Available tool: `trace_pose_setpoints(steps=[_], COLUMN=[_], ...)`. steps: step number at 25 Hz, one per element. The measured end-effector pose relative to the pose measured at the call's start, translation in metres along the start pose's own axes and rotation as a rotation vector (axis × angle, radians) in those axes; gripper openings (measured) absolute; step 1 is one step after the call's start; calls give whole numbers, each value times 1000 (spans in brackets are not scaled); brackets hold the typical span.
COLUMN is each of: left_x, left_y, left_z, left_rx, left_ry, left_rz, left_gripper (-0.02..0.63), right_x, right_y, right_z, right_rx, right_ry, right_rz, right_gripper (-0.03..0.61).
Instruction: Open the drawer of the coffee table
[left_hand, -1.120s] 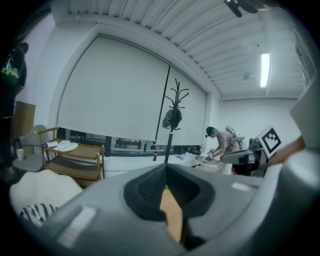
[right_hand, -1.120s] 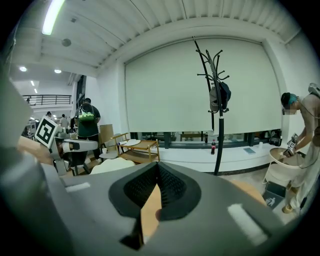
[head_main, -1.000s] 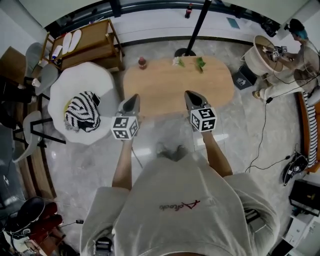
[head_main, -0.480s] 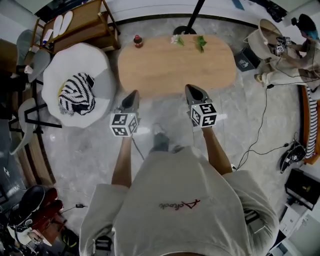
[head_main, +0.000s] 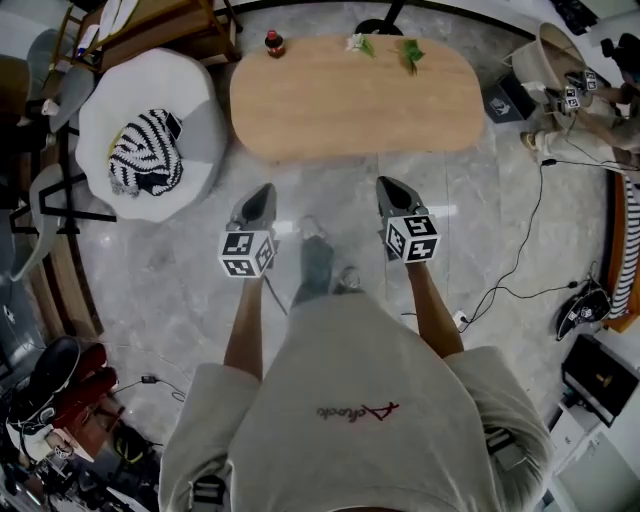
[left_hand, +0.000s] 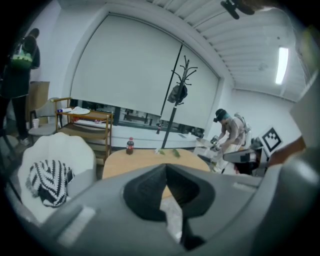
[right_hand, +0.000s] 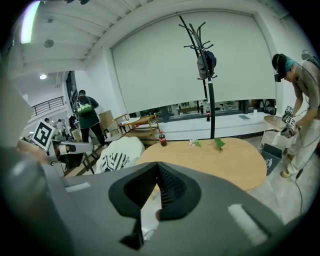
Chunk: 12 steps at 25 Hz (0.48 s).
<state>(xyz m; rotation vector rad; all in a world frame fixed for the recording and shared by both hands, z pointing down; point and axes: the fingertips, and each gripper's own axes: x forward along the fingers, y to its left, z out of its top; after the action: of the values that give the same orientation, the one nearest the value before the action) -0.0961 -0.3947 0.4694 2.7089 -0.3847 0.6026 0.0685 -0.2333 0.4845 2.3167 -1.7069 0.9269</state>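
The oval wooden coffee table (head_main: 355, 95) stands ahead of me on the marble floor; no drawer shows in any view. My left gripper (head_main: 263, 192) and right gripper (head_main: 388, 186) hang side by side over the floor, short of the table's near edge, touching nothing. Both have their jaws pressed together with nothing between them. In the left gripper view the shut tips of the left gripper (left_hand: 166, 168) point at the table (left_hand: 145, 161). The right gripper view shows the right gripper (right_hand: 157, 165) likewise shut, aimed at the table (right_hand: 220, 160).
On the table's far edge stand a small dark bottle (head_main: 271, 42) and green sprigs (head_main: 410, 52). A white beanbag seat (head_main: 190, 120) with a striped cloth (head_main: 145, 160) sits left of it. Cables (head_main: 520, 260) trail on the floor at right, where a person (head_main: 600, 100) bends over.
Both grippers have sunk and now hang over the floor instead of over the table's near edge. The table sits higher in the head view. Jaws stayed shut.
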Motion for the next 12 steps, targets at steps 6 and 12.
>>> trace_pose_setpoints(steps=[6,12], left_x=[-11,-10], left_y=[-9,-10], left_z=[-57,-107], left_rx=[-37,-61], left_ry=[46,73], left_rz=[34,51], left_gripper=[-2,-2], right_x=[-4,5], right_y=[-4,-7], right_z=[-53,-100], right_rx=[17,20], right_ry=[49,92], right_rz=[23,43], right_gripper=[6,6])
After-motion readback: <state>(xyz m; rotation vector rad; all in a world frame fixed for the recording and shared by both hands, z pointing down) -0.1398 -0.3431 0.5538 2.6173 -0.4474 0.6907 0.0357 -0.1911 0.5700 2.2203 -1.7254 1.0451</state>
